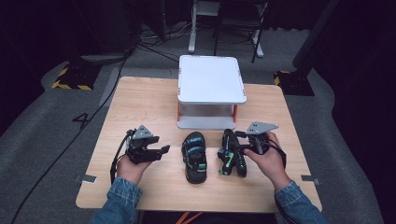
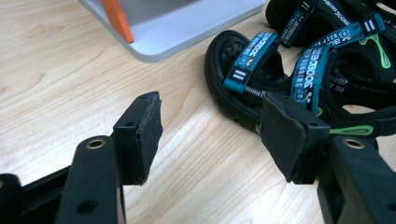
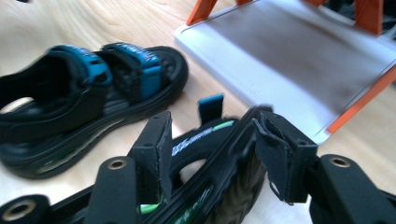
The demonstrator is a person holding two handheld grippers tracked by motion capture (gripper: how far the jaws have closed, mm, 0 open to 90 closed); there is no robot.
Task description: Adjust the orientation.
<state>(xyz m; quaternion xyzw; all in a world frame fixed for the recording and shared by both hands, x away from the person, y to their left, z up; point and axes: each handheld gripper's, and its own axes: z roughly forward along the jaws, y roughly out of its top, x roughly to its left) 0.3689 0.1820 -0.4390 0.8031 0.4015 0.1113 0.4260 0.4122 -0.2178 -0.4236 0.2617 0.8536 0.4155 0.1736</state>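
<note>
right gripper (image 3: 212,154) jaws clamp tilted sandal (image 3: 205,186) — left gripper (image 2: 210,135) agape, empty.

Light wooden rectangular worktop (image 1: 140,102) with rounded corners, standing on grey carpeted floor (image 1: 42,121). At 12 o'clock on it, a white two-tier plastic shelf stand (image 1: 211,78) with orange corner posts. Beyond the worktop, at 12 o'clock, white metal furniture legs (image 1: 192,32); at 10 o'clock, a dark base edged with yellow-and-black hazard tape (image 1: 70,79); a like base at 2 o'clock (image 1: 289,79). Black cables (image 1: 70,140) cross the floor at 9 o'clock.
</note>
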